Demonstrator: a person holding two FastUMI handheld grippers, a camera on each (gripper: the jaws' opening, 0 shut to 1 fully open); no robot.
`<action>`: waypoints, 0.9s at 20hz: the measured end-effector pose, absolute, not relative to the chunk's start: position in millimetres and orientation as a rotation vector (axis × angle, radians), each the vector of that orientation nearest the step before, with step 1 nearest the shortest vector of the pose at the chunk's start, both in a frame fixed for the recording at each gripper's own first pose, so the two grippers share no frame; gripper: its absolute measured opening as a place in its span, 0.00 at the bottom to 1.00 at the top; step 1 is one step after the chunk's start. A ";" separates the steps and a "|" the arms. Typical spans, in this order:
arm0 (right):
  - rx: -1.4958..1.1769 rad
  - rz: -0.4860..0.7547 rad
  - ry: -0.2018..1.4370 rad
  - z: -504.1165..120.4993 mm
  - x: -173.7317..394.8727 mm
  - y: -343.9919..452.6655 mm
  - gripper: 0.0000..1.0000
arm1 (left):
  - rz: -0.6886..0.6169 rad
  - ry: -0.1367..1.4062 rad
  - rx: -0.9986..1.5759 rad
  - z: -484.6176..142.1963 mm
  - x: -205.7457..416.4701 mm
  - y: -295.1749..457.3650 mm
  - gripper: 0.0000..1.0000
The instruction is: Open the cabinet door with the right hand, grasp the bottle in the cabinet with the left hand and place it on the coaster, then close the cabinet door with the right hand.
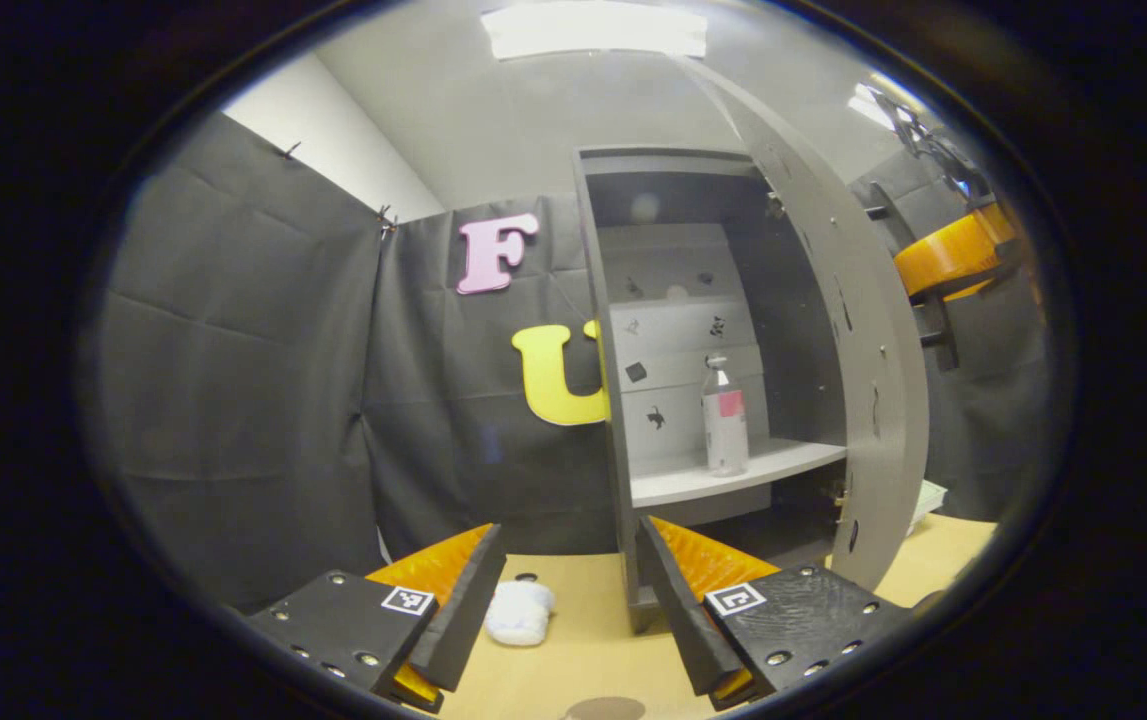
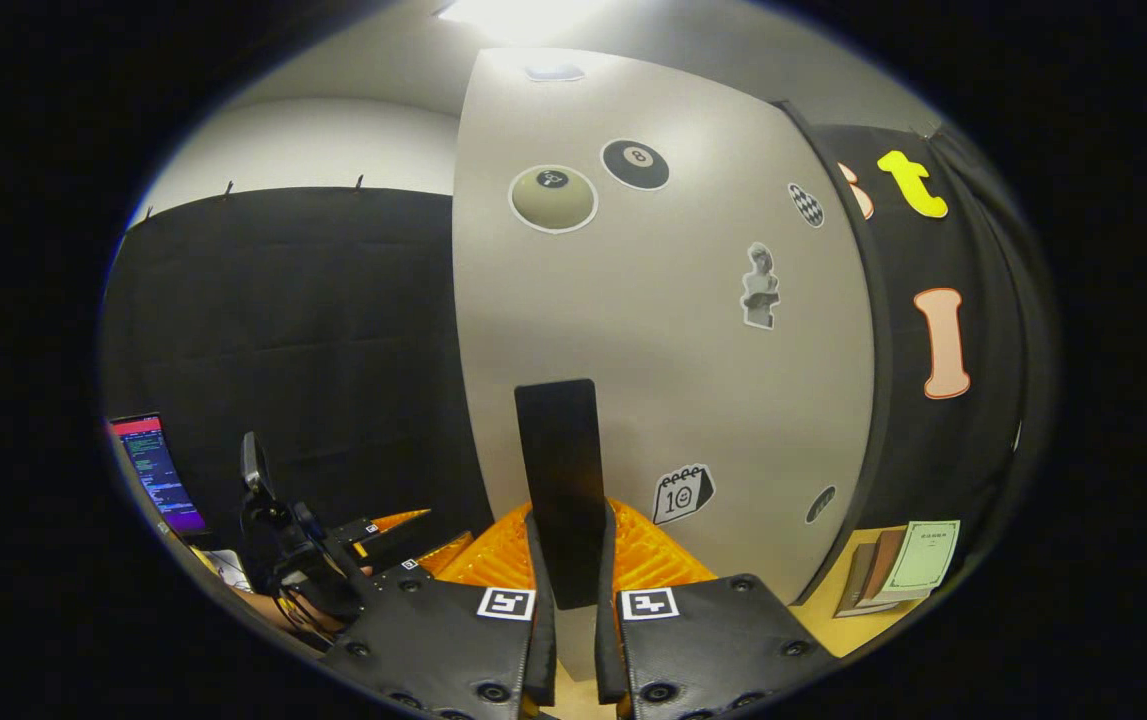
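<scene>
Beyond the parted left hand-held gripper (image 1: pixel 573 610), the bottle (image 1: pixel 724 416) stands shelved.

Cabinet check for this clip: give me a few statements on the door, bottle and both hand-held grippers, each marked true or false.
1. The cabinet door is open. True.
2. The bottle lies on its side. False: it stands upright on the shelf.
3. The left hand-held gripper grips the bottle. False: it is open, apart from it.
4. The right hand-held gripper is shut on the door handle. True.
</scene>
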State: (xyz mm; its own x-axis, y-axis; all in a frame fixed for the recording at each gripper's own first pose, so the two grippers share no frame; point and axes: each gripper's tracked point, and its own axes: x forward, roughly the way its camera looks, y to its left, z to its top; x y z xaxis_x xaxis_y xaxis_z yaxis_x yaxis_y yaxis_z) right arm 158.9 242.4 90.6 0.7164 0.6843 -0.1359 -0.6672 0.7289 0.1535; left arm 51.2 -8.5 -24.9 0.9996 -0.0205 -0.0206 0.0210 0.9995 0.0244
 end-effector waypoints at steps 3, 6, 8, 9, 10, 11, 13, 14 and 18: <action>0.110 0.749 0.187 89.6 160.1 238.1 0.17 | -0.041 0.021 0.023 -22.9 47.3 -25.2 0.82; 0.106 0.732 0.181 91.1 155.6 229.4 0.17 | -0.053 0.016 0.014 -21.4 44.0 -40.4 0.83; 0.103 0.713 0.180 91.2 152.6 222.9 0.17 | -0.064 0.018 0.004 -22.2 43.0 -54.0 0.83; 0.100 0.703 0.175 92.0 152.6 219.5 0.17 | -0.071 0.020 -0.003 -22.3 43.7 -60.0 0.83; 0.097 0.690 0.172 92.7 152.8 216.1 0.17 | -0.080 0.020 -0.009 -21.5 43.1 -66.5 0.83; 0.099 0.675 0.169 92.3 153.2 212.9 0.17 | -0.088 0.022 -0.014 -20.8 43.6 -72.8 0.83; 0.107 0.650 0.168 91.3 153.6 207.3 0.17 | -0.105 0.025 -0.022 -21.0 42.0 -84.8 0.83; 0.110 0.638 0.166 91.6 153.5 205.3 0.17 | -0.114 0.025 -0.027 -20.8 41.0 -90.3 0.83; 0.098 0.581 0.149 92.1 152.8 194.7 0.17 | -0.135 0.018 -0.027 -16.8 36.1 -103.2 0.81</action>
State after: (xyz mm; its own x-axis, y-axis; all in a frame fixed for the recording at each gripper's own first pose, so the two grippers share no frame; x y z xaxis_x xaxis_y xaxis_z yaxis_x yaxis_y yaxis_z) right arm 152.8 194.7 92.1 0.8257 0.5527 -0.1127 -0.5386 0.8319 0.1336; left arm 36.1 -103.2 -16.8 0.9907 -0.1351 -0.0159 0.1347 0.9905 -0.0278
